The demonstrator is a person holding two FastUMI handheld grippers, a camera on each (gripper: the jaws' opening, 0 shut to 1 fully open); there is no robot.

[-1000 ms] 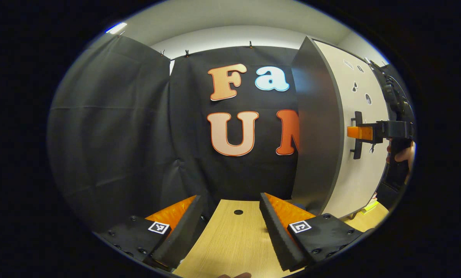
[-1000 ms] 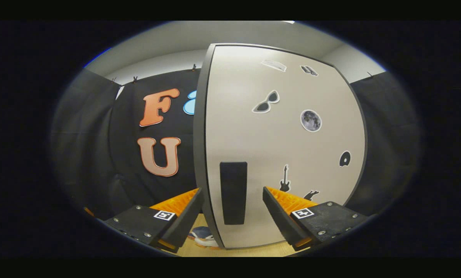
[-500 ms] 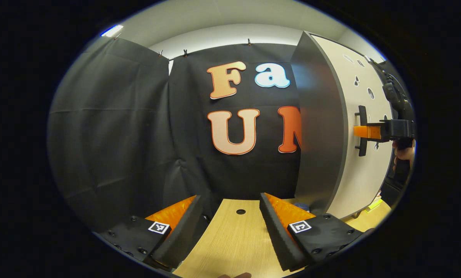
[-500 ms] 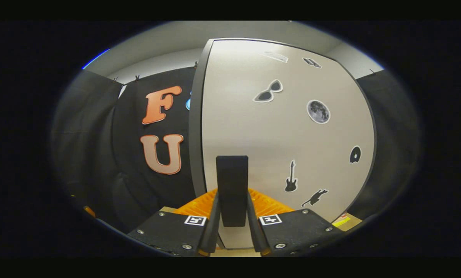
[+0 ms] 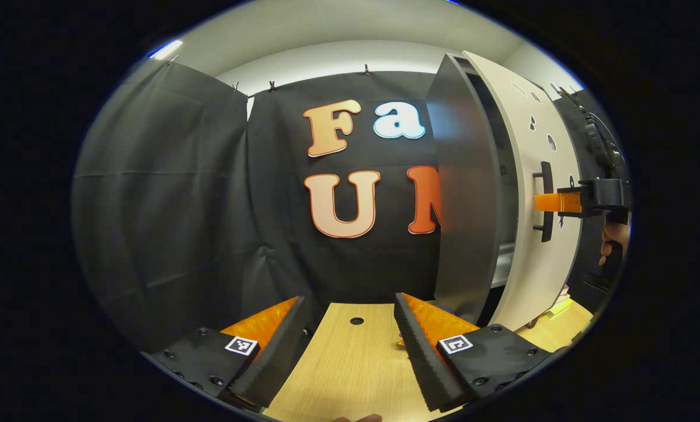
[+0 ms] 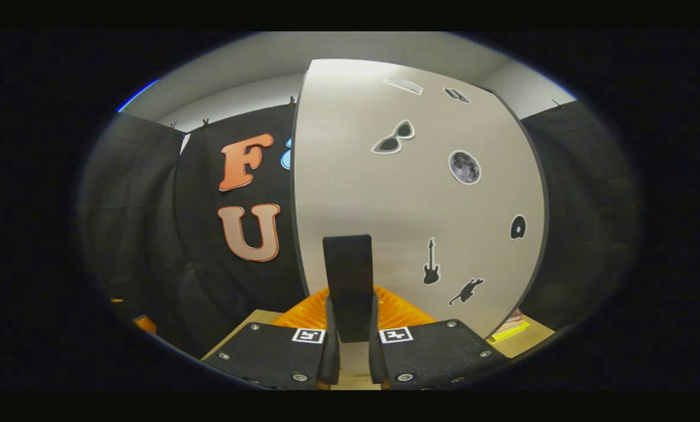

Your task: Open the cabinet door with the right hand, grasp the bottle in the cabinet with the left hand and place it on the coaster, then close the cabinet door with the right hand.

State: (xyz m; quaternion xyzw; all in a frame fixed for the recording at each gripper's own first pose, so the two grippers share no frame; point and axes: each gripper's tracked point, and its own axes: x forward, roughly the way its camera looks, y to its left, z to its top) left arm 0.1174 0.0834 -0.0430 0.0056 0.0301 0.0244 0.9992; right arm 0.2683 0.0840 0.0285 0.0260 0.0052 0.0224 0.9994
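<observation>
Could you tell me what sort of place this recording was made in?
Most likely a staged recording booth, not a real home: black cloth hangs clipped up as walls, a lone cabinet with a stickered door stands on a wooden table, and the right gripper clamps the door's handle.

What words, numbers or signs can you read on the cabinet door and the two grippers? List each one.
Cabinet door: no words, just picture stickers: sunglasses, moon, guitar.
Two stickers at the door's top: too blurred to read.
Left gripper and right gripper, shut on the door handle: square coded markers, no letters or numbers.
</observation>
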